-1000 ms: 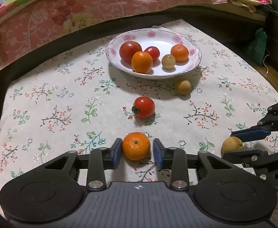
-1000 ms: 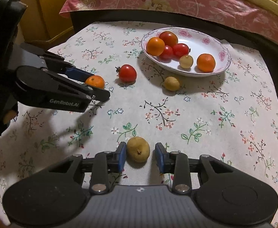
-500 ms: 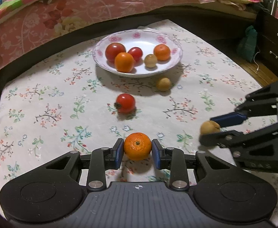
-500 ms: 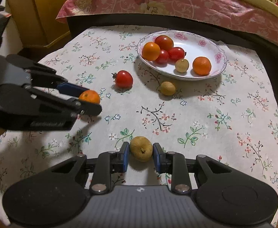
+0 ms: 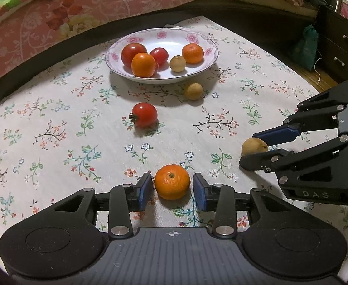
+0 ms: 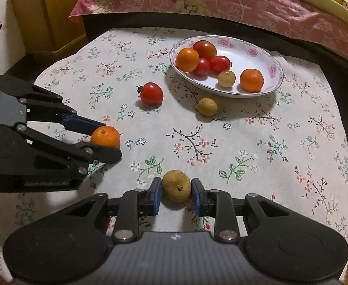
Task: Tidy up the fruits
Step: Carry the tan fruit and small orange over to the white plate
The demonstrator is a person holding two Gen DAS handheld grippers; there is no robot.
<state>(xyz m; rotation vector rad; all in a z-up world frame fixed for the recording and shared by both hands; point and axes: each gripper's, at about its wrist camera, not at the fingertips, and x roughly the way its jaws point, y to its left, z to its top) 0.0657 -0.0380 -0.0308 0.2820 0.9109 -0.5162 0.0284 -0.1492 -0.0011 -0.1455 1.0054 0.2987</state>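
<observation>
A white flowered plate holds several tomatoes, oranges and a small yellow fruit. A red tomato and a small yellow fruit lie on the cloth in front of it. My left gripper stands around an orange mandarin with small gaps on both sides. My right gripper is shut on a yellow-brown fruit.
The table has a floral cloth and stands against a bed with a pink floral cover. A dark drawer cabinet is at the right; a yellow cabinet at the left.
The left jaws have opened slightly from the mandarin. The right gripper closed on the yellow-brown fruit. Both grippers shifted over the table.
</observation>
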